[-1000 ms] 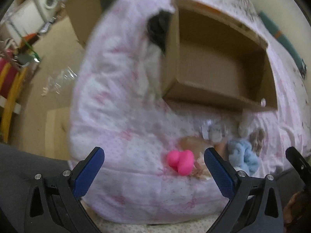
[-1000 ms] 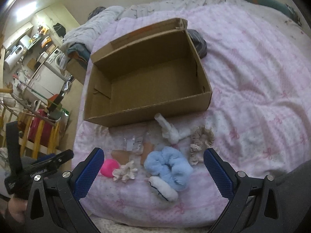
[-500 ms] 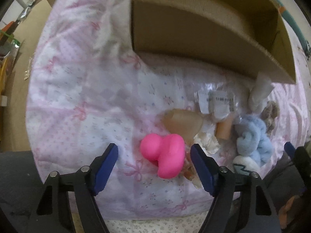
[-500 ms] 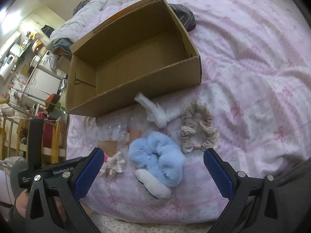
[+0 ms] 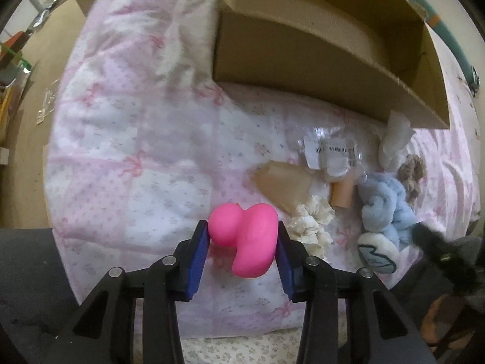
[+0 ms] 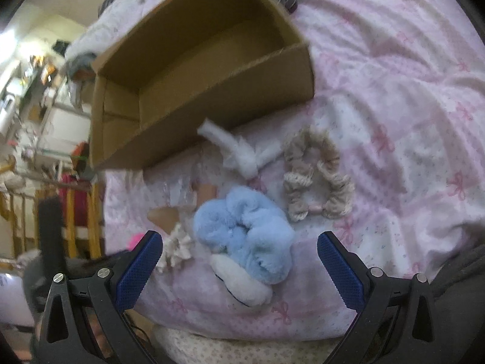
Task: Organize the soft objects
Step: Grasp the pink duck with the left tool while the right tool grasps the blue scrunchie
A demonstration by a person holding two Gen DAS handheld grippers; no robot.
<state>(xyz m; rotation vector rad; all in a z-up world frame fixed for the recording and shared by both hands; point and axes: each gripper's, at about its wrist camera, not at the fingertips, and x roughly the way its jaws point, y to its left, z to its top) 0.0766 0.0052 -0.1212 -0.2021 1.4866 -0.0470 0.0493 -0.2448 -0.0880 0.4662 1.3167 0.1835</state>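
My left gripper (image 5: 242, 236) is shut on a soft pink duck toy (image 5: 247, 238) that lies on the pink quilt (image 5: 136, 139). A cream scrunchie (image 5: 312, 220), a fluffy blue scrunchie (image 5: 383, 209) and a white-and-blue soft piece (image 5: 377, 251) lie to its right. My right gripper (image 6: 239, 261) is open and hovers over the blue scrunchie (image 6: 245, 227). A beige scrunchie (image 6: 315, 179) and a white fluffy strip (image 6: 239, 148) lie behind it. The open cardboard box (image 6: 212, 106) stands empty beyond them; it also shows in the left wrist view (image 5: 303, 63).
A clear plastic packet with a label (image 5: 332, 151) and tan pieces (image 5: 285, 183) lie between the toys and the box. The bed edge is just below both grippers. Floor with clutter and shelving (image 6: 45, 121) lies left of the bed.
My left gripper moved down and closed on the pink duck. My right gripper dropped closer over the blue scrunchie and stayed open.
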